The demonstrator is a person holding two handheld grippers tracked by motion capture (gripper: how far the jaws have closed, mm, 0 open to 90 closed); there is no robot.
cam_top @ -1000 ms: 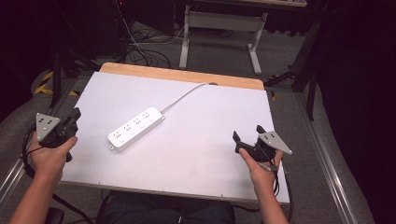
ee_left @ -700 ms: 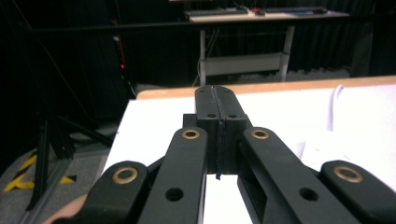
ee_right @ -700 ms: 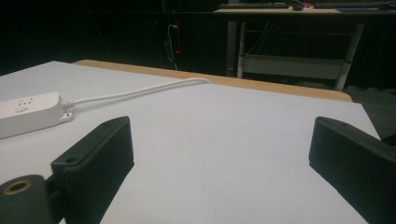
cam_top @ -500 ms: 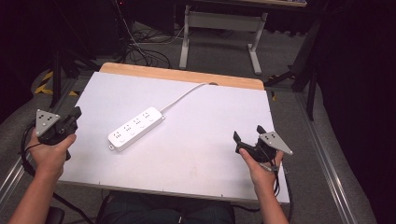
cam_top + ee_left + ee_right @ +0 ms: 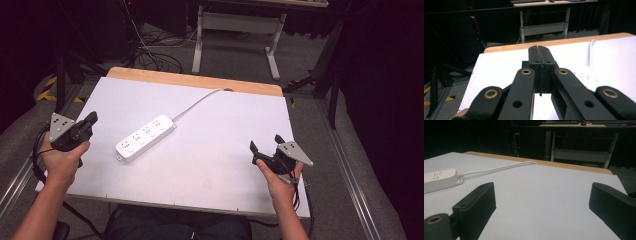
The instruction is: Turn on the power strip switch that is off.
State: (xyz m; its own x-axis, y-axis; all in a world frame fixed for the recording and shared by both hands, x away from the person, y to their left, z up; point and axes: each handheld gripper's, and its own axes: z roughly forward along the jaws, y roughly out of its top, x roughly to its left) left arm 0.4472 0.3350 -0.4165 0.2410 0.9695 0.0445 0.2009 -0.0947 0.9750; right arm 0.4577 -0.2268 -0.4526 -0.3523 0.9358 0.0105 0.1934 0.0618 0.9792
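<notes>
High view: white power strip (image 5: 146, 138) lay mid-table, left of centre, long axis diagonal toward far right corner. L gripper (image 5: 91, 121), jaws pressed together w/ nothing between, sat at left edge, nearer. R gripper (image 5: 264, 146), jaws apart, empty, near right edge.

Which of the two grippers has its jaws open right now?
The right gripper: its two black jaws stand wide apart over the white table, with nothing between them. The left gripper has its jaws pressed together.
</notes>
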